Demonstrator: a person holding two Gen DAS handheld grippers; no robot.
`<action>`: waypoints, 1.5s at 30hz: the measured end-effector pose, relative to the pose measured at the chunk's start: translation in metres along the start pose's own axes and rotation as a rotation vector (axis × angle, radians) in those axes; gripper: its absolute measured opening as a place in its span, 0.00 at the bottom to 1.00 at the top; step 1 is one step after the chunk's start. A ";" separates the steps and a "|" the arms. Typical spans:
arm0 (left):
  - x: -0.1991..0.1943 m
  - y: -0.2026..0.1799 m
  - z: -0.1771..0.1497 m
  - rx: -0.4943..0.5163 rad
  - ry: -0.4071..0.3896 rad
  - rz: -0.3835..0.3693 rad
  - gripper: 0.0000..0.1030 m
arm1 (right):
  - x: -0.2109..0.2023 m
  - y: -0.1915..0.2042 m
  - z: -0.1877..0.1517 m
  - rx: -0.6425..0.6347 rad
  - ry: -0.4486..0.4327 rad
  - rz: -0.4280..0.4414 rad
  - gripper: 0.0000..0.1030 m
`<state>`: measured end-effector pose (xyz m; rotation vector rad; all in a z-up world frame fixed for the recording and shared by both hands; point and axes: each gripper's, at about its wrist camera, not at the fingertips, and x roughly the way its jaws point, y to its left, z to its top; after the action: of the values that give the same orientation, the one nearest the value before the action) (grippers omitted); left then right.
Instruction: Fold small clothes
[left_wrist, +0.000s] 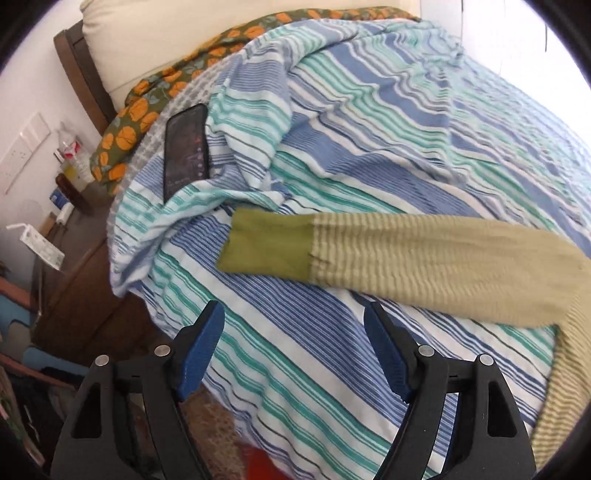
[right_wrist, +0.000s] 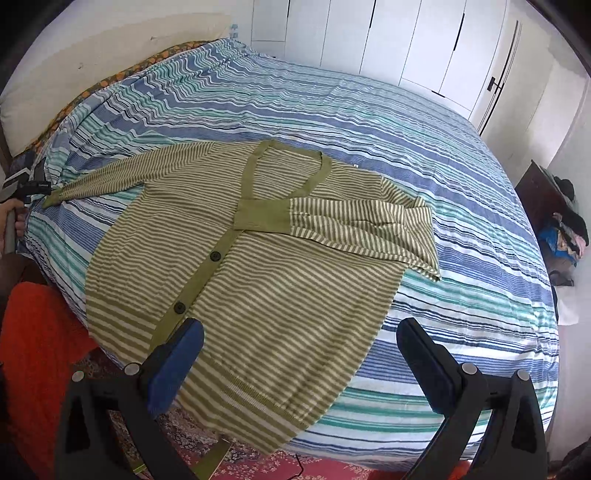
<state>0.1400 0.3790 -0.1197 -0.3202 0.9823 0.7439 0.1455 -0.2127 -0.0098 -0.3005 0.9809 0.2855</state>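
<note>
Claws (left_wrist: 293, 325) (right_wrist: 301, 339) gaping; cardigan (right_wrist: 258, 266) hem overhangs bed (right_wrist: 443, 147).

Green-striped buttoned cardigan (right_wrist: 266, 280) flat on bed, one sleeve (right_wrist: 354, 225) folded across chest.

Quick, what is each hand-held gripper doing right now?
Left hand-held gripper: open, holding nothing.
Right hand-held gripper: open, holding nothing.

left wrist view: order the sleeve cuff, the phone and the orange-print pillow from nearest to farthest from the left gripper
1. sleeve cuff, solid green, just ahead of the open left gripper.
2. phone, farther up on the left, on the striped bedcover.
3. orange-print pillow, farthest, behind the phone by the headboard.
</note>
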 end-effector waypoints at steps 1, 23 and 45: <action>-0.012 -0.010 -0.014 -0.022 0.012 -0.072 0.87 | 0.019 0.007 0.014 -0.023 0.001 0.029 1.00; -0.002 -0.106 -0.146 -0.044 0.148 -0.337 0.90 | 0.139 0.028 0.112 0.000 0.010 0.170 0.10; -0.003 -0.130 -0.165 0.011 0.092 -0.151 0.96 | 0.059 -0.397 -0.113 0.900 -0.058 -0.017 0.30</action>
<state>0.1245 0.1929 -0.2151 -0.4169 1.0371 0.5904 0.2366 -0.6154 -0.0712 0.5174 0.9572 -0.1772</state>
